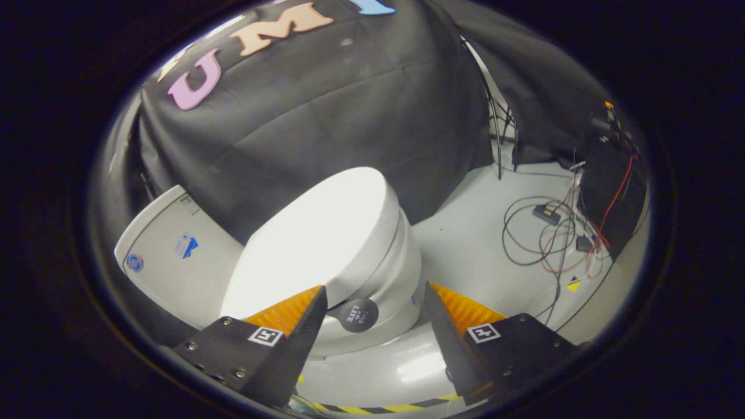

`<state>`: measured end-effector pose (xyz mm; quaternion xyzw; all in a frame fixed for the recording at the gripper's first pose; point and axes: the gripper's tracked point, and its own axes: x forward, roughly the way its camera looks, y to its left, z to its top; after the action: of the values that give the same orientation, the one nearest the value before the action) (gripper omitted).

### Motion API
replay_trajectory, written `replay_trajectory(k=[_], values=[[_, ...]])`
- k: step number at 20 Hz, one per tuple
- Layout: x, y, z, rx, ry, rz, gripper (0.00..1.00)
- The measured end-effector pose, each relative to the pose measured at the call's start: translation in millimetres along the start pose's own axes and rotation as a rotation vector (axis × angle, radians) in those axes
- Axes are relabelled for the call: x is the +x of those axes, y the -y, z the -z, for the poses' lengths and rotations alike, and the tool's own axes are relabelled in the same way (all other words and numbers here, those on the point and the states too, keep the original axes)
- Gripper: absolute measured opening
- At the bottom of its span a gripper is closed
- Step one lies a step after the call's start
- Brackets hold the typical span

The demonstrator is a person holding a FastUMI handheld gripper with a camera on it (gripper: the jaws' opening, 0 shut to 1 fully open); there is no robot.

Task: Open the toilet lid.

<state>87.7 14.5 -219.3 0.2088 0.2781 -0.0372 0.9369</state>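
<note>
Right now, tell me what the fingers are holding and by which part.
Nothing is held. The gripper is open, its fingers apart, with the dark round knob on the front edge of the closed toilet lid between them, untouched.

Clearance ahead of the open gripper (375, 302).
The 2 fingers stood apart; a round lid handle (358, 314) lay between them, the closed toilet lid (320, 238) beyond, cables (547, 238) littering the floor (465, 233).

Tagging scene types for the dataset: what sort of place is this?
Likely a staged recording booth, not a real bathroom: a white toilet with its lid shut stands against black cloth, loose cables on the floor. The open fingers flank its round tab.
</note>
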Motion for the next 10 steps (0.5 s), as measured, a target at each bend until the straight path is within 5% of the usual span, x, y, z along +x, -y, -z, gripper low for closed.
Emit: replay_trajectory(k=[2, 9, 10], values=[[6, -3, 14, 0.054, -0.041, -0.015, 0.85], [24, -22, 30, 0.263, -0.109, -0.109, 0.7], [20, -14, 30, 0.274, -0.11, -0.085, 0.55]])
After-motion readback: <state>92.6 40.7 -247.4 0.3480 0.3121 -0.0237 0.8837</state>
